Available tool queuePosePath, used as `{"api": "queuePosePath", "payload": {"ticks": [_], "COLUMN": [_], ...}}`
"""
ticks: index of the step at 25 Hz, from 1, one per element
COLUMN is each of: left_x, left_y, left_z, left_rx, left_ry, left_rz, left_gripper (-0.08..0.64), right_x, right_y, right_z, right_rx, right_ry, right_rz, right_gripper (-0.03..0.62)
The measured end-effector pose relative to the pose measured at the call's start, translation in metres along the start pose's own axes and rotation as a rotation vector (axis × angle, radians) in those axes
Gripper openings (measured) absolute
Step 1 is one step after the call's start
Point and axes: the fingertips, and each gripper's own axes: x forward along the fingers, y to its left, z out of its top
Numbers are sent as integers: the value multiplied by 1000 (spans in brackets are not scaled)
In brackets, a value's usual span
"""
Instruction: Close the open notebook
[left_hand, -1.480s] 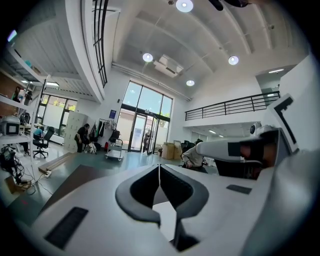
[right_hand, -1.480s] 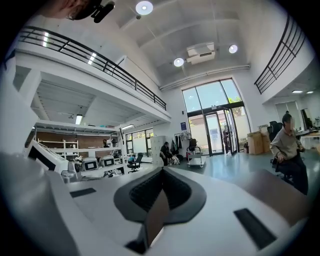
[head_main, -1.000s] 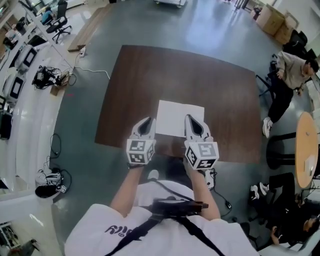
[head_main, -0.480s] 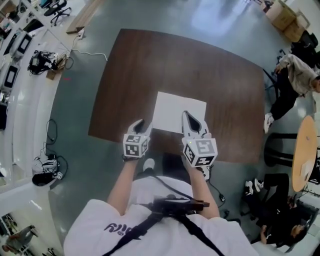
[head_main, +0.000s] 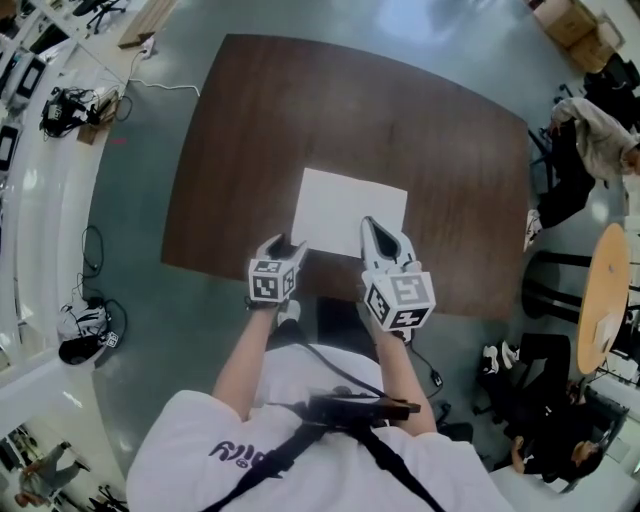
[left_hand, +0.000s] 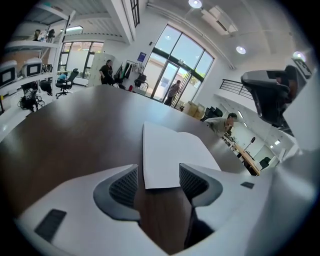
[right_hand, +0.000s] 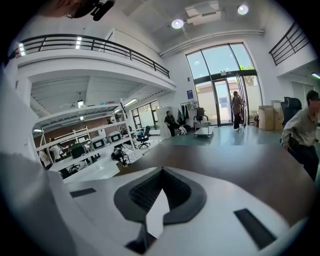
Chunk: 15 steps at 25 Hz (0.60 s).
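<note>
left gripper (head_main: 285, 245) jaws opening, white notebook (head_main: 345, 205) corner between them; right gripper (head_main: 373, 227) jaws together

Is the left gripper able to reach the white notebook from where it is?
Probably yes. The left gripper has its fingers opening, a near corner of the notebook shows right between them, and nothing on the table blocks the way.

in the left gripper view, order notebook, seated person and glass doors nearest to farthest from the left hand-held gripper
1. notebook: low centre, seen between the opening jaws of the left hand-held gripper.
2. seated person: right, past the table edge.
3. glass doors: centre, far back.
</note>
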Motion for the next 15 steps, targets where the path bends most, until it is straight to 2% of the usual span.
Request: {"api": "queuePosePath", "payload": {"ticks": [11, 15], "left_x": [31, 35], "left_y": [8, 9], "left_z": [-4, -7], "left_rx": [-15, 22], "left_ry": [29, 32], "left_rz": [48, 77], "left_gripper": [238, 236], "right_x": [-5, -8], "right_y": [-18, -24], "right_z": [-4, -5], "right_rx": [7, 9], "right_ry": [4, -2], "right_rz": [-16, -33], "right_gripper": [-10, -10]}}
